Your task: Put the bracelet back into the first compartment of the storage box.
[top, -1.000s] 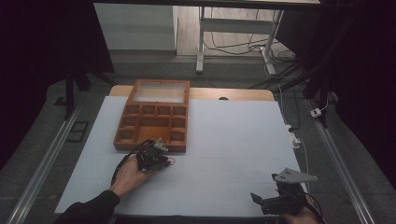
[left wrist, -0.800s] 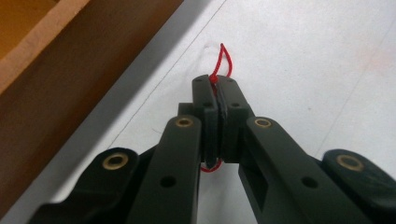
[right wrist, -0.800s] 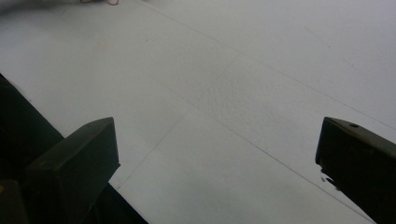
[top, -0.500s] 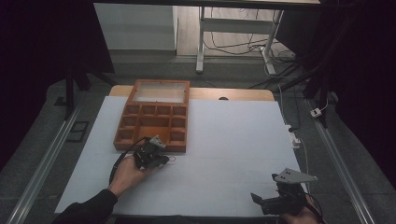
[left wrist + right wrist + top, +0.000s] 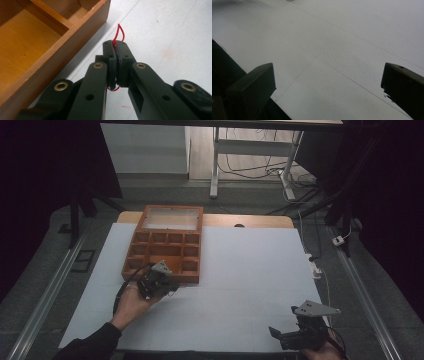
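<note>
White table sheet up front, wooden compartment tray just left of the left gripper, jaws clamped on a thin red thread looping past their tips, right gripper well apart, jaws wide and bare.

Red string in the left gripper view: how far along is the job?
Done: the left gripper is shut on the red string, just beside the wooden tray. In hand: carrying it. Left: placing it; visible compartments look empty. The right gripper is open over the table.
</note>
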